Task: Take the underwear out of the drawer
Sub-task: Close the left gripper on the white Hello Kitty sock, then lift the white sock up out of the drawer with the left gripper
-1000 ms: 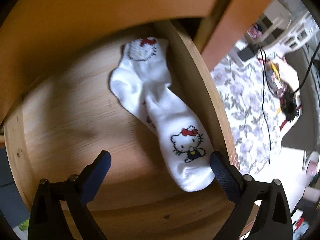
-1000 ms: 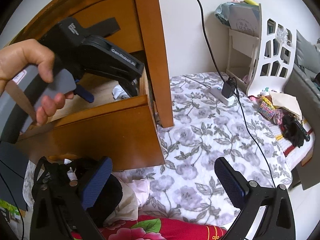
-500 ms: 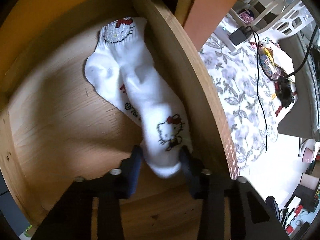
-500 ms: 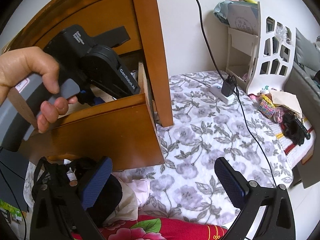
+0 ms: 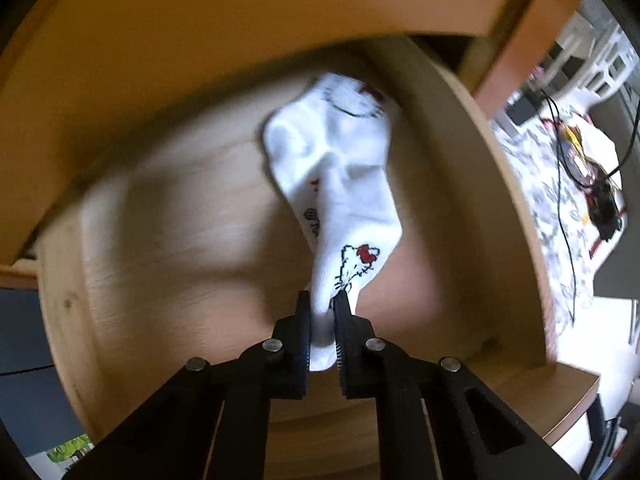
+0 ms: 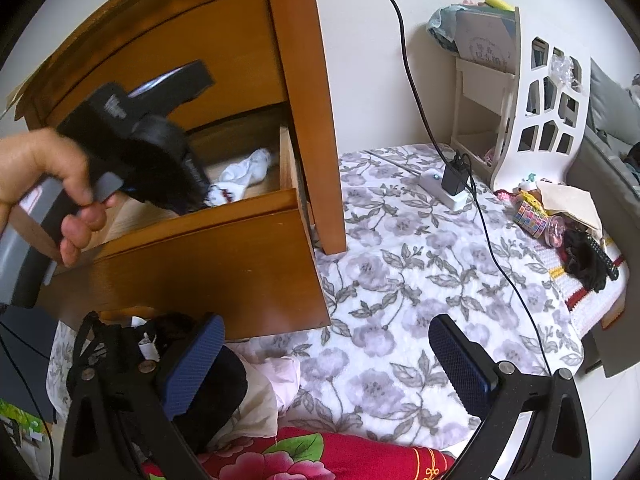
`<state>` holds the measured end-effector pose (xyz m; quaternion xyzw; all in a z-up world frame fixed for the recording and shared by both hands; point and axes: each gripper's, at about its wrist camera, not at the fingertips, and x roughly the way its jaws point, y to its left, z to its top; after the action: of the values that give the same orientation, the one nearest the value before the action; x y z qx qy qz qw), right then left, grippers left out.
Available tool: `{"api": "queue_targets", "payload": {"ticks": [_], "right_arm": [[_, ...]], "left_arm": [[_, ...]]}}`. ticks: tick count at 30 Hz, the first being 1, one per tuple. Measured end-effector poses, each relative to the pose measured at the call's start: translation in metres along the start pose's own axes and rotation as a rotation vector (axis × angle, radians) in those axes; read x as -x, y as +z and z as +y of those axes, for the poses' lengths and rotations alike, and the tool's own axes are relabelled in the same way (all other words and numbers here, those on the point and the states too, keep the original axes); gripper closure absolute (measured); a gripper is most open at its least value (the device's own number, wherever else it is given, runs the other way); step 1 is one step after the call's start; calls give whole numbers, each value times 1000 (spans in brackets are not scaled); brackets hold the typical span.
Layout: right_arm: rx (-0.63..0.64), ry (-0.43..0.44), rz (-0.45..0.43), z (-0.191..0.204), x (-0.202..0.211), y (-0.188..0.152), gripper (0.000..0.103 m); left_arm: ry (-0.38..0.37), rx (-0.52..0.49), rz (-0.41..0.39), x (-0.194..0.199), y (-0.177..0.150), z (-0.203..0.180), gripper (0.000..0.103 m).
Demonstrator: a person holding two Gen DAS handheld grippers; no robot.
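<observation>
left gripper points down into the open wooden drawer, jaws closing on the near end of a white cartoon-print sock. the rest of the sock trails along the drawer's right wall, far end blurred. right gripper hangs over the flowered bedspread, jaws wide apart, holding nothing.

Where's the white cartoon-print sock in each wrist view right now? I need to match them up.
Left wrist: white sock centre frame, toe between the closing left gripper.
Right wrist: sock upper left of centre, inside the open drawer.
Shared landmark: drawer's right side wall.
</observation>
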<state>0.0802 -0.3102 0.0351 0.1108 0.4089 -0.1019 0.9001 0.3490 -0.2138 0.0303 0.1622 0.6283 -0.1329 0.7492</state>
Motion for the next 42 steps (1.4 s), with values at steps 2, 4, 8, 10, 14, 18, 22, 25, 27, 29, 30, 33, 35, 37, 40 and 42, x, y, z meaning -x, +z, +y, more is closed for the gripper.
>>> {"api": "queue_targets", "payload": {"ticks": [2, 4, 8, 10, 14, 18, 22, 25, 27, 29, 30, 33, 35, 37, 40, 42], "right_arm": [[6, 1, -4, 3, 3, 0, 0], [16, 3, -8, 7, 5, -1, 0], [40, 5, -16, 15, 12, -1, 0], [51, 11, -20, 19, 16, -2, 0], [63, 10, -27, 22, 21, -2, 0], [67, -4, -40, 24, 26, -1, 0], [81, -19, -42, 28, 30, -2, 0], [103, -26, -50, 35, 36, -1, 0], [116, -31, -55, 38, 39, -1, 0], [131, -34, -61, 43, 43, -1, 0], [140, -35, -63, 46, 46, -1, 0], [160, -35, -73, 52, 52, -2, 0], [173, -34, -81, 58, 57, -2, 0], [187, -32, -89, 62, 62, -3, 0], [202, -28, -102, 68, 70, -4, 0], [209, -24, -110, 71, 75, -4, 0]], "left_arm": [[-6, 26, -28, 6, -6, 10, 93], [-21, 61, -61, 12, -13, 21, 93], [-97, 122, -144, 26, -28, 37, 93], [-114, 136, -194, 33, -36, 43, 93], [-209, 203, -279, 41, -57, 54, 93], [-307, 275, -379, 51, -74, 71, 93], [-360, 321, -460, 65, -93, 83, 93], [-349, 338, -535, 77, -107, 88, 93], [-353, 349, -580, 85, -119, 91, 93], [-349, 359, -622, 94, -136, 94, 93], [-347, 363, -638, 97, -140, 96, 93], [-356, 377, -694, 110, -159, 106, 93], [-355, 386, -720, 121, -171, 115, 93], [-344, 384, -757, 139, -188, 123, 93], [-333, 386, -800, 158, -208, 130, 93], [-327, 390, -831, 172, -221, 134, 93]]}}
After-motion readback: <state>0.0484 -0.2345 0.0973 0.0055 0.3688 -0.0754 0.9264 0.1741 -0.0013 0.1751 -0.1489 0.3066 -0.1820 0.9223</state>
